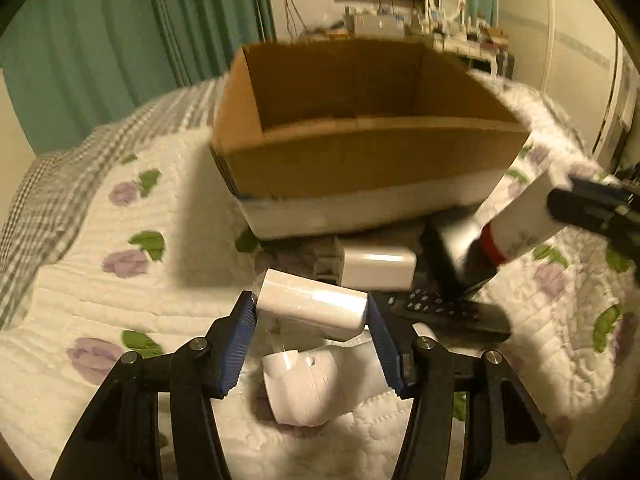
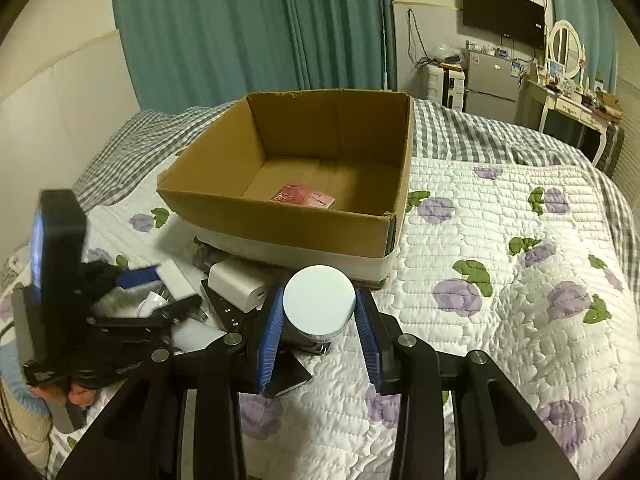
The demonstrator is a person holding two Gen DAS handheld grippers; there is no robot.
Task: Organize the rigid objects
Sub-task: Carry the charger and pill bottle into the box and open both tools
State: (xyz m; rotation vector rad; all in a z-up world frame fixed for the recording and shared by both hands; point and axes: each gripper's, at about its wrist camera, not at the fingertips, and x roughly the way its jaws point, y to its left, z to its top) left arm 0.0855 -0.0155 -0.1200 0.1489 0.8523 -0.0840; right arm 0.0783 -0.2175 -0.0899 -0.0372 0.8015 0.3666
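Clamping a small white block (image 1: pixel 312 306) between its blue pads, the left gripper (image 1: pixel 312 316) has it by the two short ends, just above the heap on the quilt (image 1: pixel 100 280); the grip looks shallow, taken near the fingertips (image 1: pixel 244 320), so the smooth block could twist or slide out on the way up. Below it lies a white plug-shaped piece (image 1: pixel 304 384), and just beyond a white charger (image 1: pixel 376 268) and a dark remote (image 1: pixel 448 312) crowd close; a low swing could drag them along or knock them farther from reach.

On the right, the right gripper (image 2: pixel 318 320) is closed on a round jar with a white lid (image 2: pixel 319 300), pads on its curved sides; a cylinder held this way may roll in the grip if the wrist tips. A flat dark piece (image 2: pixel 286 376) sits directly under it, touching or not cannot be told.

Ahead and far of both stands the cardboard box (image 2: pixel 280 220), open, with a pink packet (image 2: pixel 304 198) on its floor near the front wall; that front wall rises between the grippers and the inside, so either load carried too low would strike the rim. Both grippers work the same heap at close quarters; they could collide if both move for the box together.
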